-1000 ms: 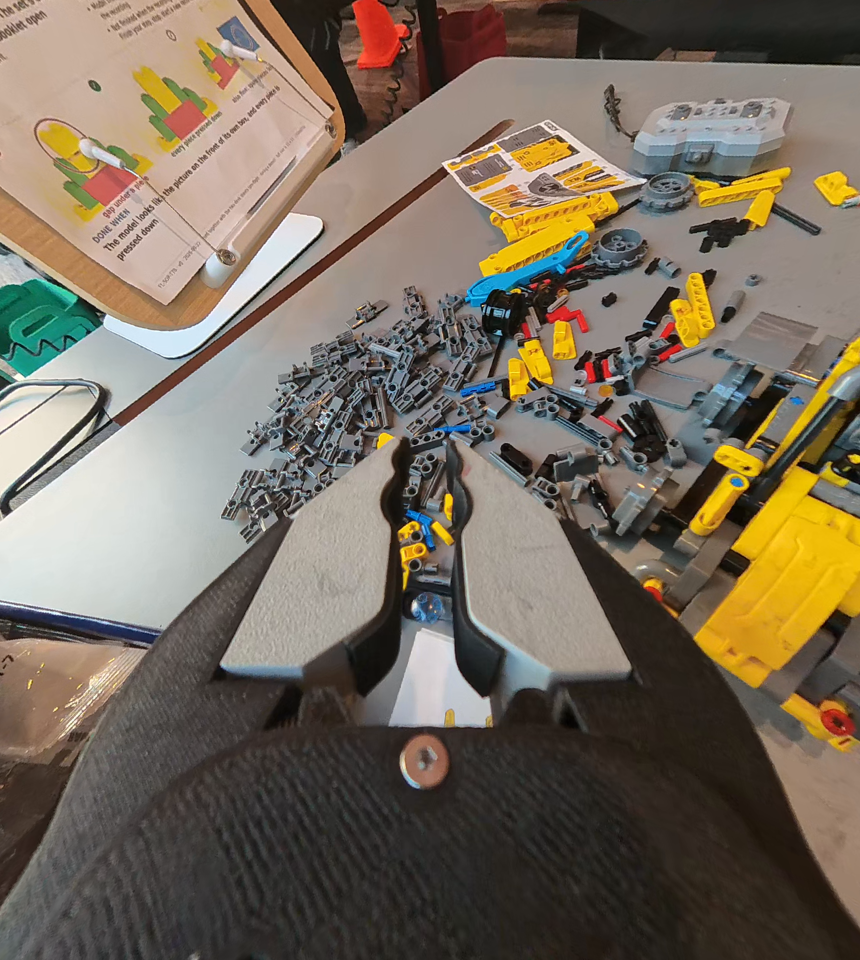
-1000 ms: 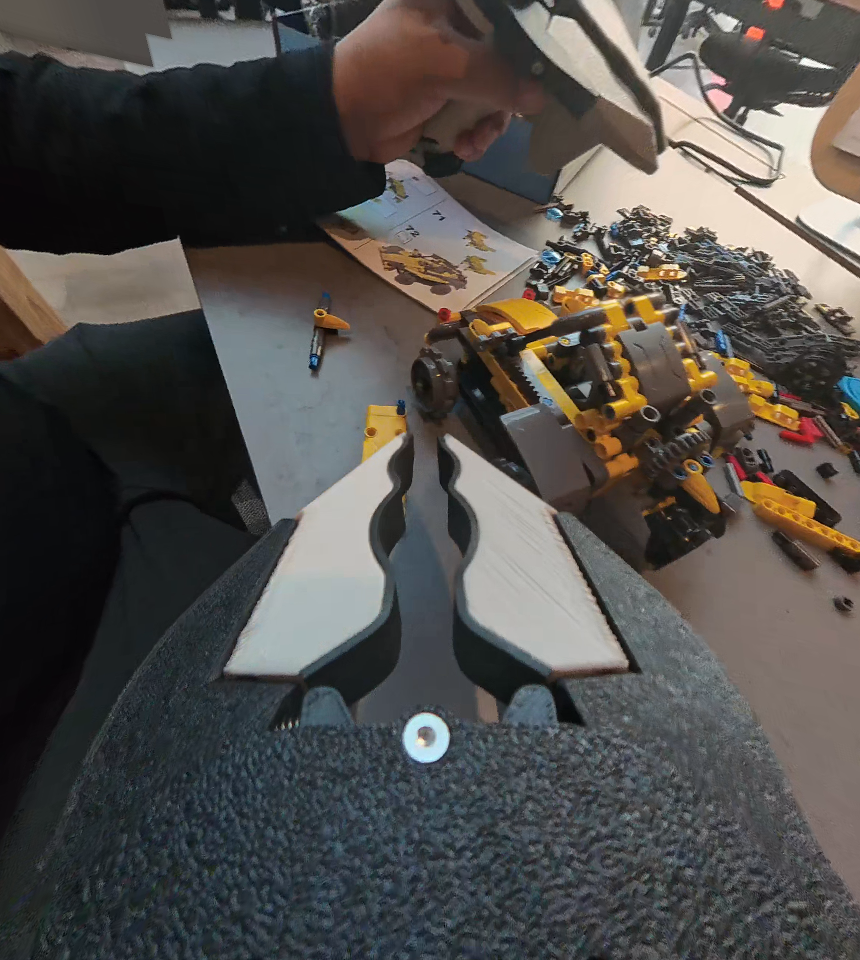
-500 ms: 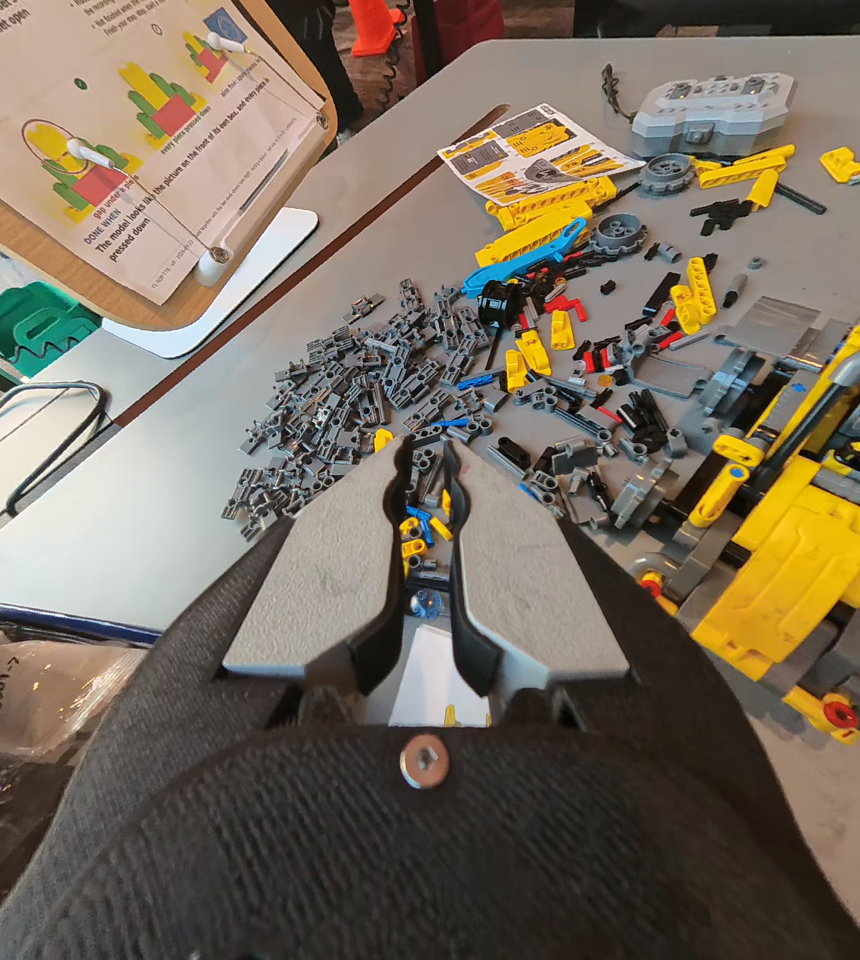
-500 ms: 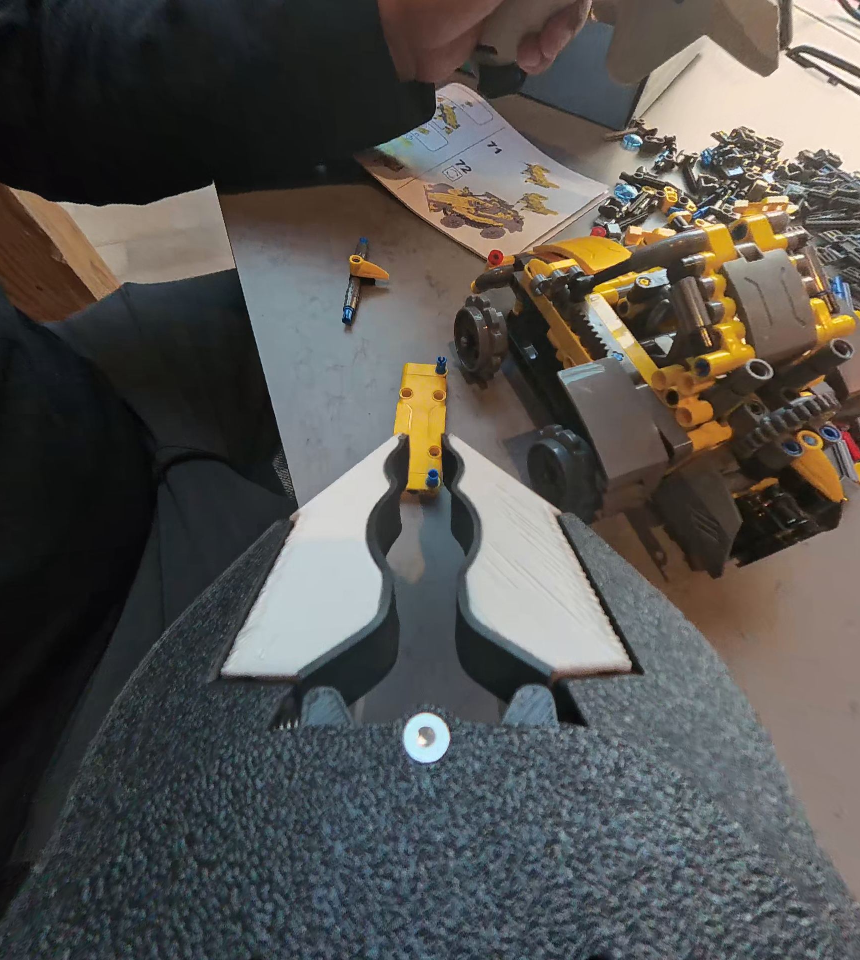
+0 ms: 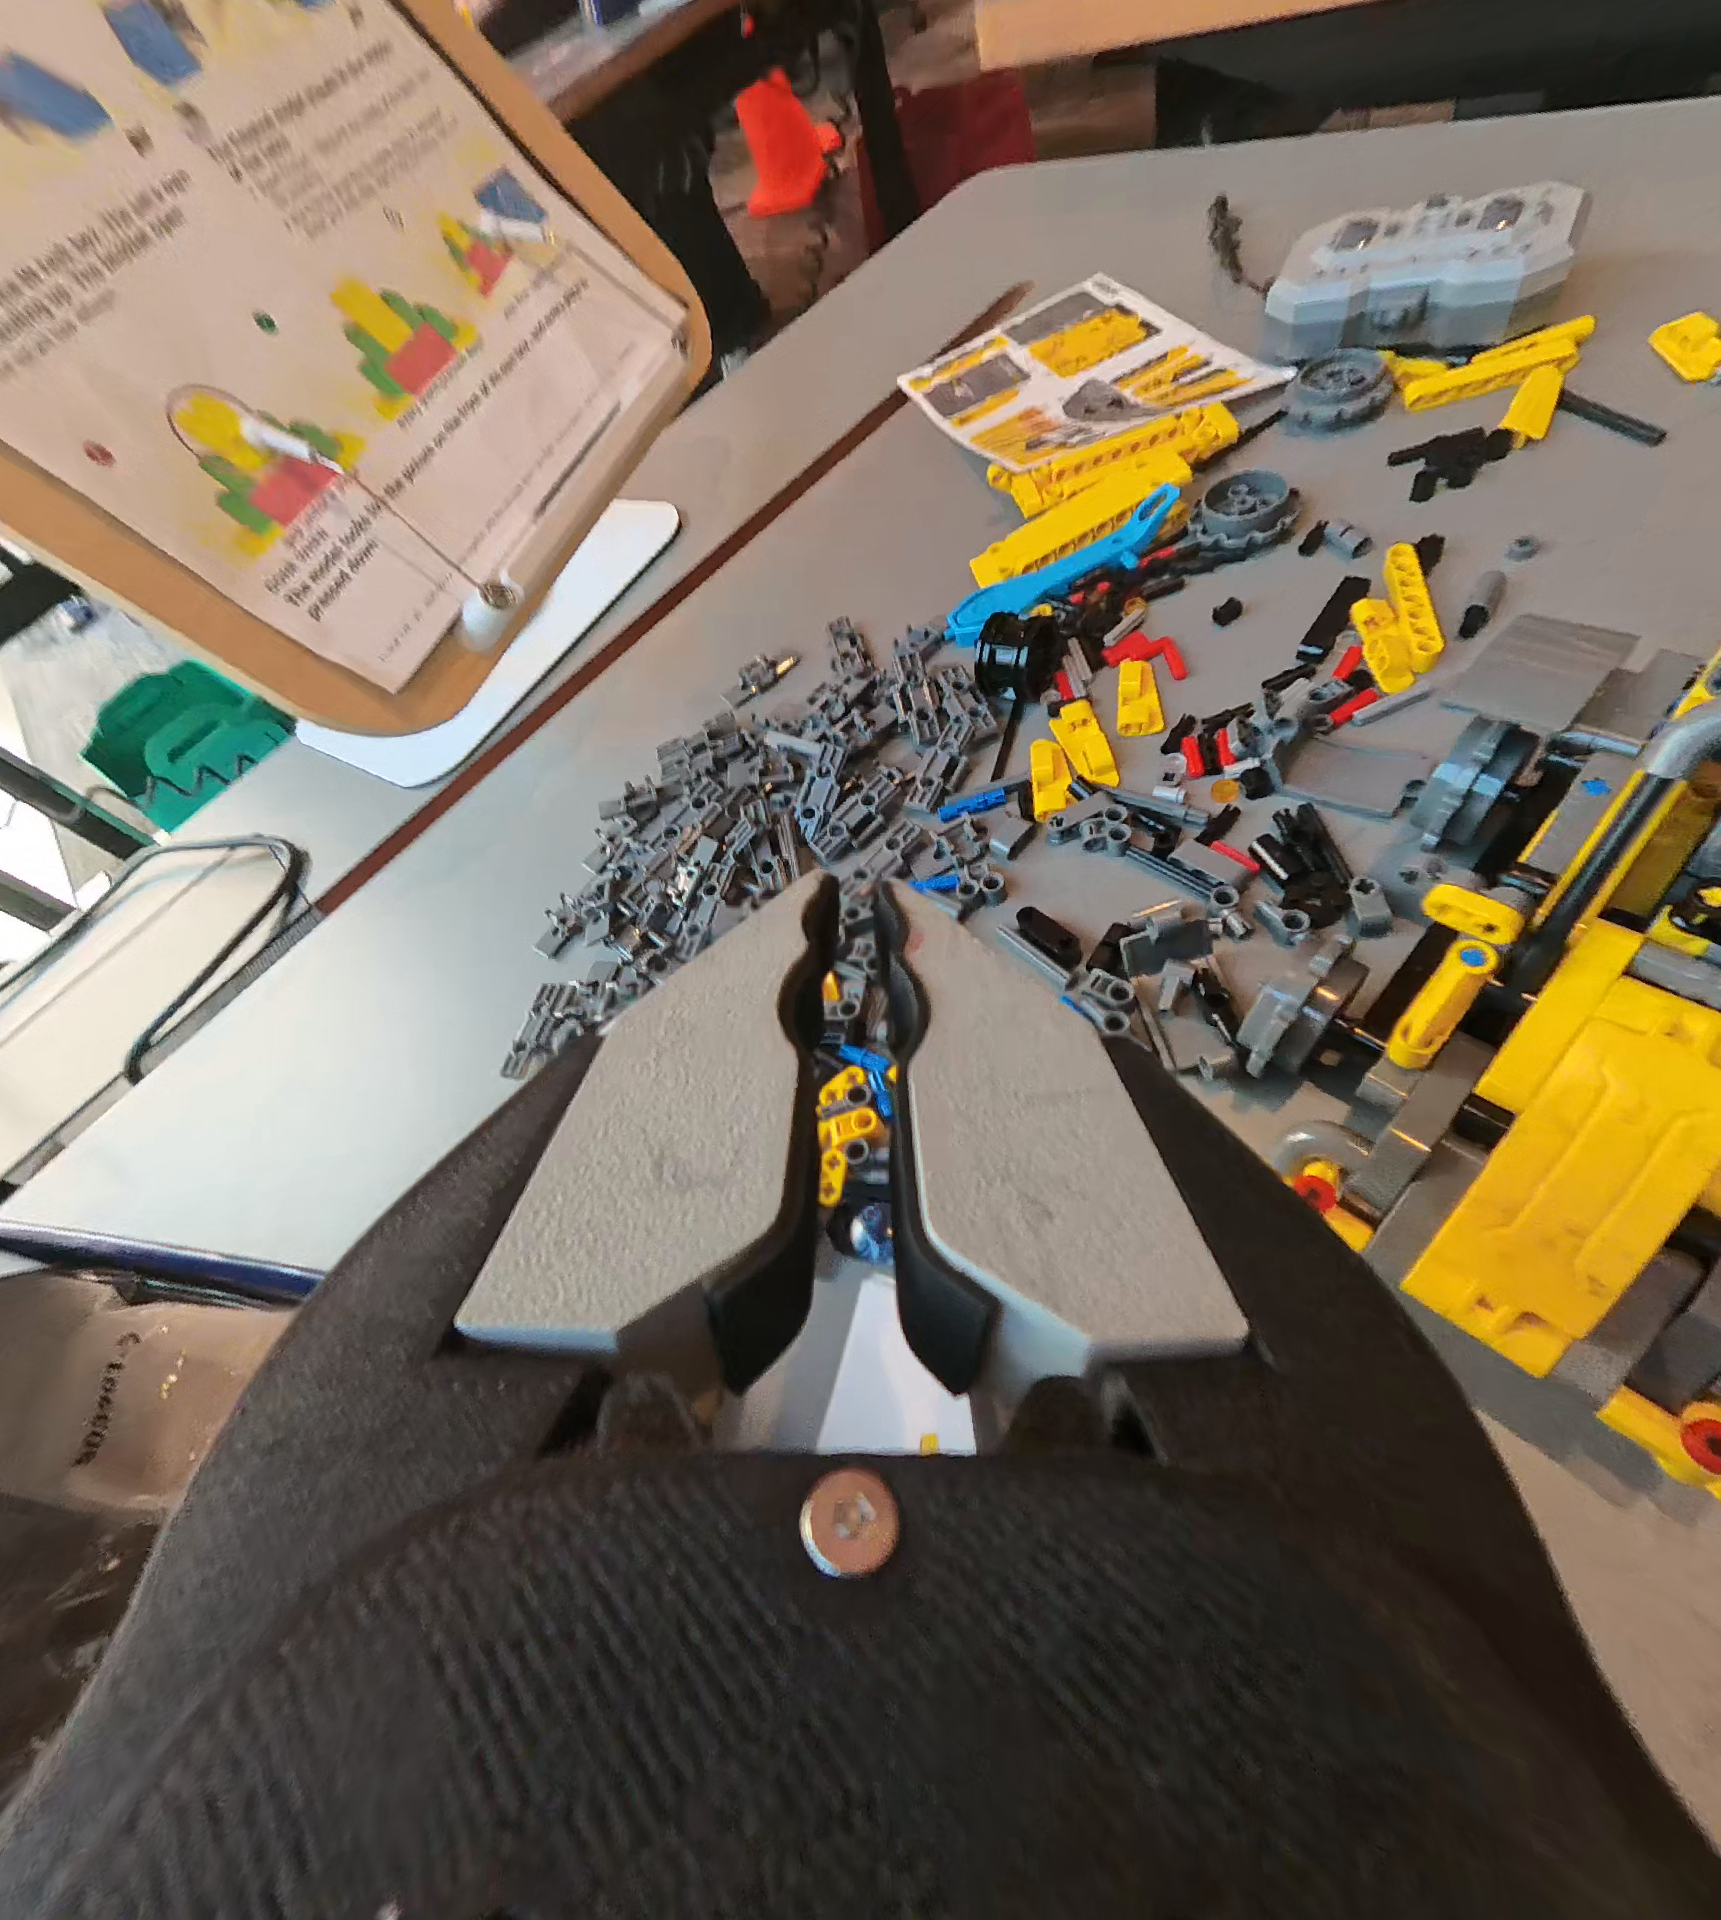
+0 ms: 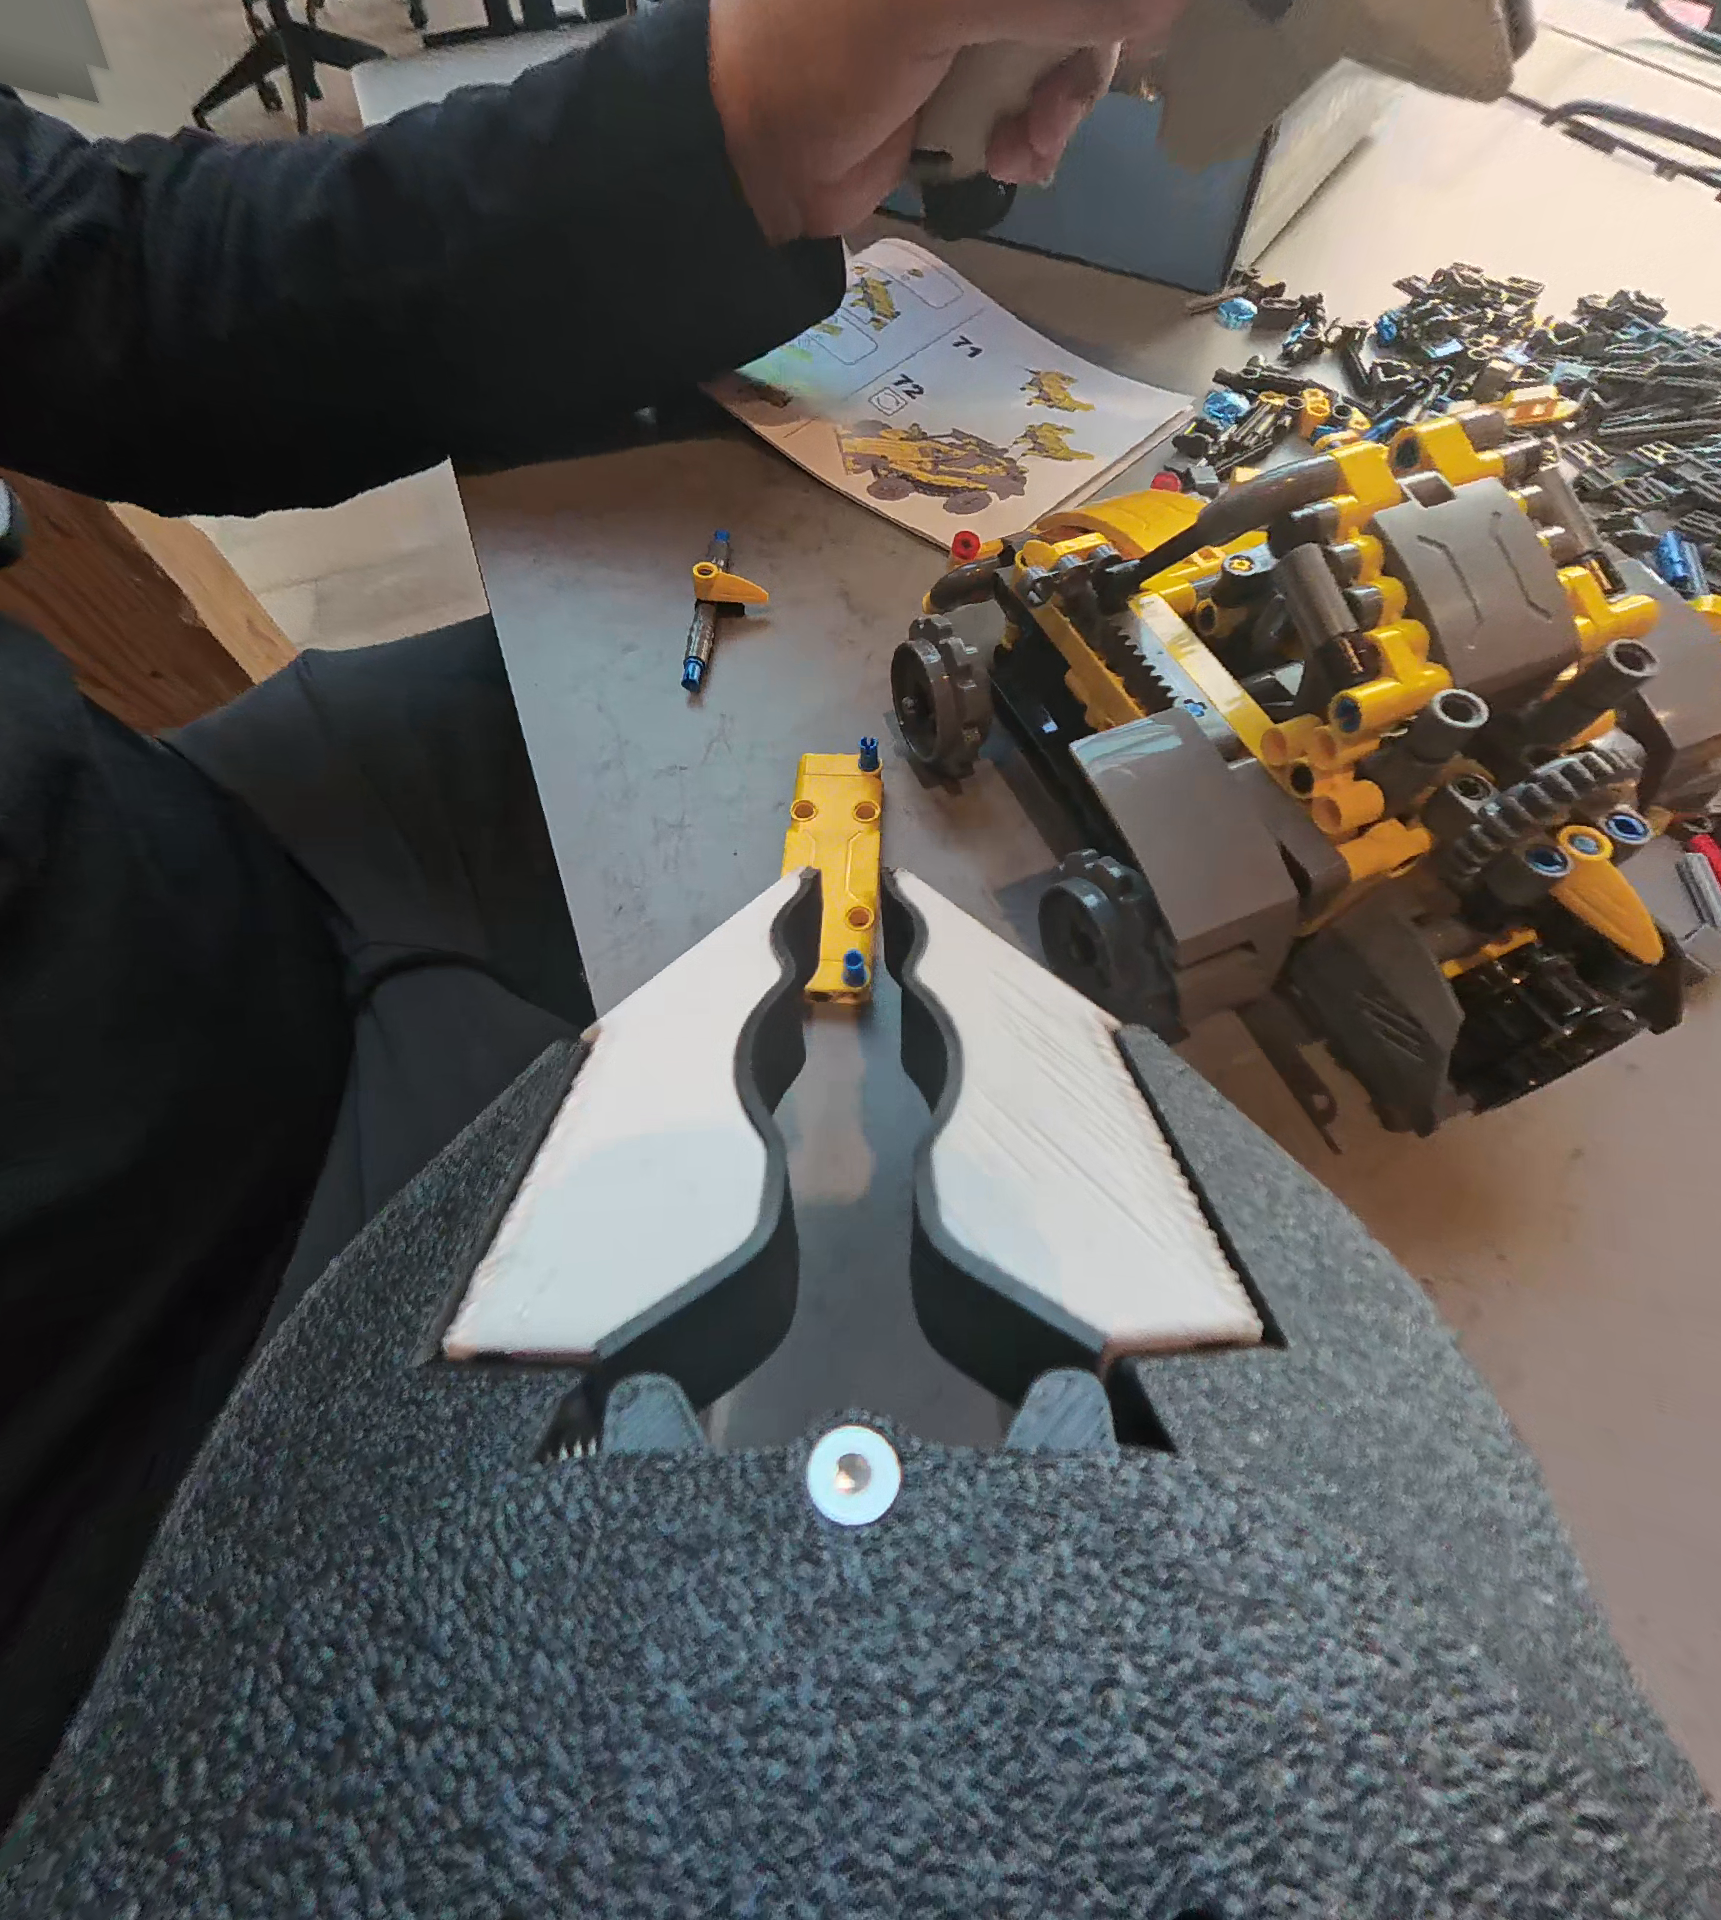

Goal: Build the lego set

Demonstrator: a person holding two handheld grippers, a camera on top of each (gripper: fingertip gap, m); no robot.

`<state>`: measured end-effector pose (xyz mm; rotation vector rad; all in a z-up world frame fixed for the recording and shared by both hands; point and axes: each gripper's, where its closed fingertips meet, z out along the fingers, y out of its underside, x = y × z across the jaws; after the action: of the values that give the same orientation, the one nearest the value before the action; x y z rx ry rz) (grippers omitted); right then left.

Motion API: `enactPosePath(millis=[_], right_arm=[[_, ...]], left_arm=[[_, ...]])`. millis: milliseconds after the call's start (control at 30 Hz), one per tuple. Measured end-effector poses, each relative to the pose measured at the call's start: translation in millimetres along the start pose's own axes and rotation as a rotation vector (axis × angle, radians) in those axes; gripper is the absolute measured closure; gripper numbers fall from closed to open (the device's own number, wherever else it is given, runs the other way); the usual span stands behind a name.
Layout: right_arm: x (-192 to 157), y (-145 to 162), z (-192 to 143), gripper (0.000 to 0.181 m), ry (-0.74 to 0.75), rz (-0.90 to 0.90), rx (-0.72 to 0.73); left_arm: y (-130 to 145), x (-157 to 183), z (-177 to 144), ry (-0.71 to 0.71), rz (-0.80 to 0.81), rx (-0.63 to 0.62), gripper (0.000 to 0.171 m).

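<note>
Motion blur is being shown on the instruction board (image 5: 212, 343) at the far left of the left wrist view, so the left tool (image 5: 858, 896) is being swung slightly compared with a second ago. It is being held above the grey surface (image 5: 368, 1039), over the near edge of the pile of small grey pieces (image 5: 783, 769). Its jaws are being kept only narrowly apart, as before, and nothing is being held between them. To its right, the yellow vehicle model (image 5: 1604, 1122) is being left where it stood.

In the right wrist view, a dark sleeve (image 6: 316, 291) is being stretched across the upper left. The hand (image 6: 835, 114) at its end is being wrapped around the left tool's handle. The bigger change is being made lower down. The right tool (image 6: 851, 883) is being brought in over the flat yellow panel (image 6: 835, 831) with blue pins. That panel was only peeking past the left fingertip a second ago. Now it is being straddled by the two tips, and its far end is being left to reach beyond them. The jaws are being kept slightly parted. Whether the panel is being touched cannot be told. The panel is lying flat on the surface, near the model's dark wheels, with the model (image 6: 1355, 727) to its right.
</note>
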<state>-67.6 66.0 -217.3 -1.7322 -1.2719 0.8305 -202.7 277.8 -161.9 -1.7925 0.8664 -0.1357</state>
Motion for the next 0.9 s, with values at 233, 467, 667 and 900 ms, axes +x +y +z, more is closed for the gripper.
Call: enactPosePath(millis=[233, 467, 667, 900], right_arm=[[-0.7, -3.5, -3.3, 0.174, 0.046, -0.060, 0.030], [-9.3, 1.1, 0.9, 0.173, 0.013, -0.112, -0.005], [-5.8, -11.9, -11.1, 0.173, 0.012, -0.075, 0.102], [-5.7, -14.1, -14.0, 0.170, 0.031, -0.091, 0.123]], left_arm=[[-12.7, 23.1, -34.4, 0.084, -0.063, 0.100, 0.161], [24.8, 61.3, -125.7, 0.150, -0.176, -0.045, 0.135], [62.8, 120.3, -187.2, 0.186, -0.342, -0.051, 0.136], [89.4, 209.2, -213.5, 0.219, -0.319, 0.054, 0.145]])
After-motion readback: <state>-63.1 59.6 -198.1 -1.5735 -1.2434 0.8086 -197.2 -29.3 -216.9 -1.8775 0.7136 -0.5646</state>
